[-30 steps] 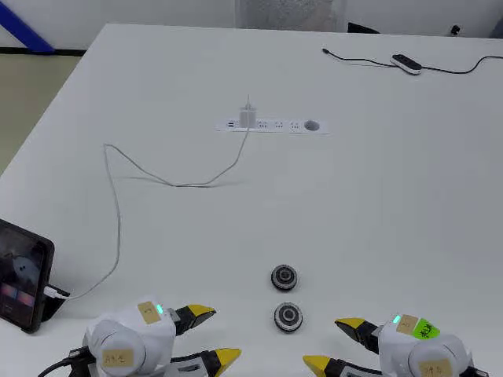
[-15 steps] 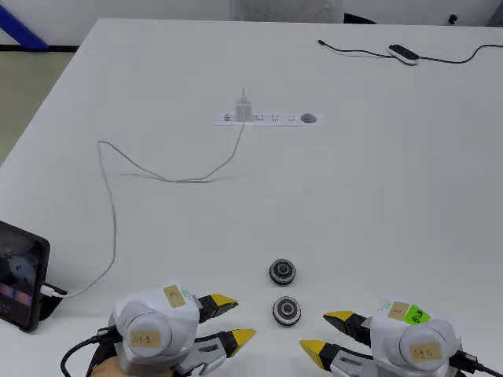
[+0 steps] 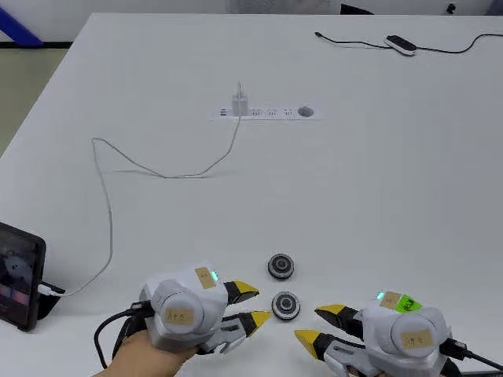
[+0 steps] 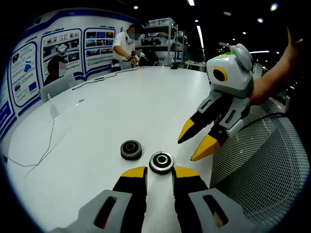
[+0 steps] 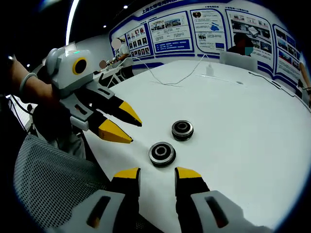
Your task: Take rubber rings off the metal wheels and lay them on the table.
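Two small metal wheels with black rubber rings lie flat on the white table (image 3: 377, 196). The nearer wheel (image 3: 285, 305) (image 4: 161, 162) (image 5: 162, 154) sits between both grippers; the farther wheel (image 3: 280, 266) (image 4: 131, 149) (image 5: 182, 130) lies just beyond it. My left gripper (image 3: 252, 304) (image 4: 159, 171) is open, its yellow fingertips just short of the nearer wheel. My right gripper (image 3: 318, 323) (image 5: 157, 173) is open too, its tips a short way from the same wheel on the other side. Neither holds anything.
A white power strip (image 3: 263, 113) with a plugged charger lies mid-table; its cable (image 3: 110, 204) runs to a phone (image 3: 17, 275) at the left edge. A black remote with cord (image 3: 399, 44) lies far right. People stand in the background.
My left gripper has moved right toward the nearer wheel, its tips now close beside it. The right gripper has edged left toward the wheel. The head view has shifted.
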Motion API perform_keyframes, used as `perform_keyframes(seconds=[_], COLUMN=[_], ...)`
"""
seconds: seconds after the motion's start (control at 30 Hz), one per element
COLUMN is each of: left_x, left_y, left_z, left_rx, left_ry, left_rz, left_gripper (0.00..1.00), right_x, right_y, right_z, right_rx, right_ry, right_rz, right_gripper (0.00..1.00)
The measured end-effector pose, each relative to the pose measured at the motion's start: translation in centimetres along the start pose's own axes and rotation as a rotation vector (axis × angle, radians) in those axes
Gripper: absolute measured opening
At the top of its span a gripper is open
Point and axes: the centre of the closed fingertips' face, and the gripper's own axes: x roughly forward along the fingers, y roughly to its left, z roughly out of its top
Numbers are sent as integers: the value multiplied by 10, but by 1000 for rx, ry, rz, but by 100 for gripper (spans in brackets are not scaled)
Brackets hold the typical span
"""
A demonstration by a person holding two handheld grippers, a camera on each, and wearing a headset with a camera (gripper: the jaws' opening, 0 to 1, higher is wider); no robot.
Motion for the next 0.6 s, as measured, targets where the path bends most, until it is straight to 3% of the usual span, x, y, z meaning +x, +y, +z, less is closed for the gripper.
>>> perform_keyframes(seconds=[0.27,0.6], left_x=[17,31], left_y=[-2,-5], left_z=[6,4], left_rx=[47,70], left_ry=[26,58], left_rz=[-21,-36], left_gripper=[17,15], right_x=[2,6], right_y=[0,-1], right_z=[-2,0], right_rx=[13,37], right_ry=[-1,-10], right_rz=[3,7], right_gripper=[29,28])
